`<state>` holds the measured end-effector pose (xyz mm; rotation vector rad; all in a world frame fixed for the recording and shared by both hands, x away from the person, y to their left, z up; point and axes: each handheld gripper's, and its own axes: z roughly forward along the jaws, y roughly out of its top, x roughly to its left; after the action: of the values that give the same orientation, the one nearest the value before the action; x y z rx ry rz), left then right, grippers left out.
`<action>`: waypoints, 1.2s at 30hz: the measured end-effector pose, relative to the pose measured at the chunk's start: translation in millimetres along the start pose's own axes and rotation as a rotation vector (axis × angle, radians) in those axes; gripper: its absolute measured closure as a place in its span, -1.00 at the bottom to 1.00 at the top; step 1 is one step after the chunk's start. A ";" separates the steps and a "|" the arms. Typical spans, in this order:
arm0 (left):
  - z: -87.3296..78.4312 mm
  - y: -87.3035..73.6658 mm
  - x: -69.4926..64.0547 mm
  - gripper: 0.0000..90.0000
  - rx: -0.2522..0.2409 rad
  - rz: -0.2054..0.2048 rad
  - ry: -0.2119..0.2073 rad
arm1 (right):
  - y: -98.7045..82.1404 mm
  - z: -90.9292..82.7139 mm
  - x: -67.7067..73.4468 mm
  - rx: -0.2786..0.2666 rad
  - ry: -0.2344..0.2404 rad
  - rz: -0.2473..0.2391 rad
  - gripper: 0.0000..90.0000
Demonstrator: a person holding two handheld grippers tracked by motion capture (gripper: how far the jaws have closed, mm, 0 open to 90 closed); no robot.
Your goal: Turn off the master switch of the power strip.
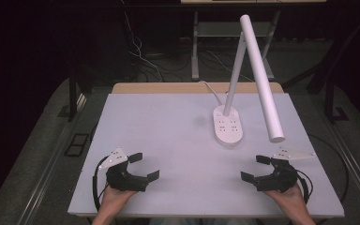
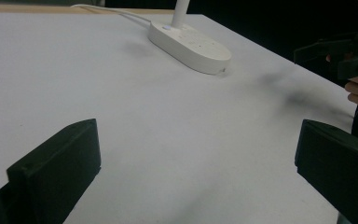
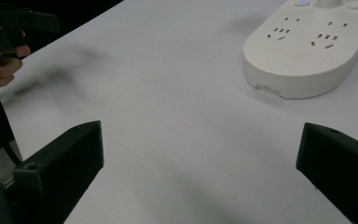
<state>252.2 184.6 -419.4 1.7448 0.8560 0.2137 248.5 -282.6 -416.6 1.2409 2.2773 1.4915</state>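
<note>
Spanning a dark room, white table (image 1: pixel 168 140), lamp base (image 1: pixel 228 124)

one desk lamp (image 1: pixel 227 124), two claws, perhaps one cord (image 1: pixel 211 90)

Left tongs (image 2: pixel 196 163) gape wide over the bare white table (image 2: pixel 98 88); lamp base (image 2: pixel 189 42) stands beyond.

White lamp (image 1: pixel 255 75) upright on oval socketed base (image 1: pixel 228 124), far-right on table (image 1: pixel 168 136), head slanting down.
</note>
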 end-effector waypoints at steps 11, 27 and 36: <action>-0.8 0.8 -0.1 -1.00 0.003 0.006 -0.003 | -1.0 0.8 1.9 0.025 0.001 -0.004 -1.00; 4.6 5.2 -3.6 -1.00 0.059 0.036 -0.010 | -2.3 1.9 4.8 0.046 0.010 0.000 -1.00; 12.7 13.5 -4.9 -1.00 0.122 0.053 -0.019 | -3.1 3.1 4.8 0.059 0.011 -0.013 -1.00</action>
<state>261.4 170.3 -410.5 1.8817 0.8238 0.1828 245.3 -277.6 -419.3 1.2341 2.3474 1.4403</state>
